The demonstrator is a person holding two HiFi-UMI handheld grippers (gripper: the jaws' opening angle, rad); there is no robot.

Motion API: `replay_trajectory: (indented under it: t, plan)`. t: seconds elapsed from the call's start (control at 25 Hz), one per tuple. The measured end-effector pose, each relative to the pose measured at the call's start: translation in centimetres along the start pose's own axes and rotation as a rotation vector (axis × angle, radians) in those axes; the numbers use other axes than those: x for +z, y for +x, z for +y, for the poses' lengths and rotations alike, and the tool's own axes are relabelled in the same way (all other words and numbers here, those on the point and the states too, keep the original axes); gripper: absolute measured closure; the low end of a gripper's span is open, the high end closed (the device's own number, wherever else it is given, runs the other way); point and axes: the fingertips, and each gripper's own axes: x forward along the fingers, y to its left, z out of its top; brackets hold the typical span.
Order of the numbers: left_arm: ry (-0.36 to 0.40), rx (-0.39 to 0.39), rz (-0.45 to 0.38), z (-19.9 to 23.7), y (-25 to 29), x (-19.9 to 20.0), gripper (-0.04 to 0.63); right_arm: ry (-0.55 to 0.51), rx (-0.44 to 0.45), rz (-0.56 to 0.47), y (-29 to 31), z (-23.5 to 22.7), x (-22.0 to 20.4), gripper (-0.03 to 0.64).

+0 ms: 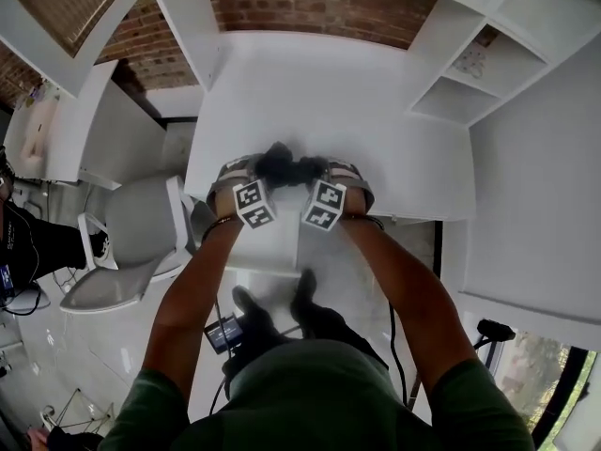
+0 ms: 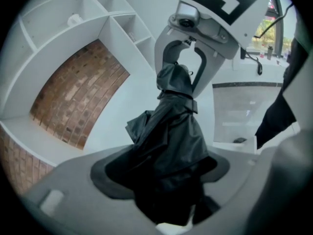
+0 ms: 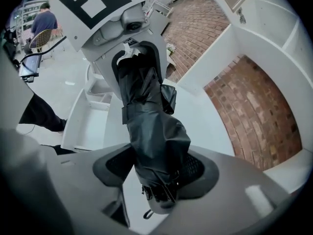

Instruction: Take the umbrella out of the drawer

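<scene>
A folded black umbrella lies crosswise between my two grippers, over the front part of the white desk. My left gripper is shut on one end; in the left gripper view the dark fabric fills the gap between its pads. My right gripper is shut on the other end; in the right gripper view the rib tips of the umbrella stick out between its pads. Each gripper view shows the other gripper clamped round the far end. The open white drawer stands under the desk's front edge.
Brick wall behind the desk, white shelves at its right, a white cabinet beyond. A grey chair stands at the left, with a seated person past it. Cables and a small device lie by the feet.
</scene>
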Motion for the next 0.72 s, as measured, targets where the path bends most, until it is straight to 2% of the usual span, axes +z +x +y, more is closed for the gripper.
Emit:
replay_trajectory:
  t: [0.16, 0.28, 0.36, 0.52, 0.72]
  plan:
    - [0.001, -0.011, 0.010, 0.6, 1.9, 0.3, 0.244, -0.003, 0.011, 0.044, 2.0, -1.1, -1.2, 0.345]
    - [0.039, 0.026, 0.005, 2.1, 2.5, 0.7, 0.262, -0.012, -0.025, 0.067, 3.0, -2.8, -1.5, 0.340]
    - [0.024, 0.064, -0.009, 3.0, 2.0, 0.6, 0.356, 0.012, -0.069, 0.053, 2.8, -3.9, -1.1, 0.495]
    - [-0.024, 0.084, -0.037, 4.2, 0.5, -0.3, 0.359, 0.022, -0.054, 0.019, 2.6, -4.0, 0.3, 0.463]
    - [-0.048, 0.131, -0.066, 5.1, -2.4, -1.1, 0.393, 0.037, -0.040, 0.039, 2.4, -2.4, -0.2, 0.453]
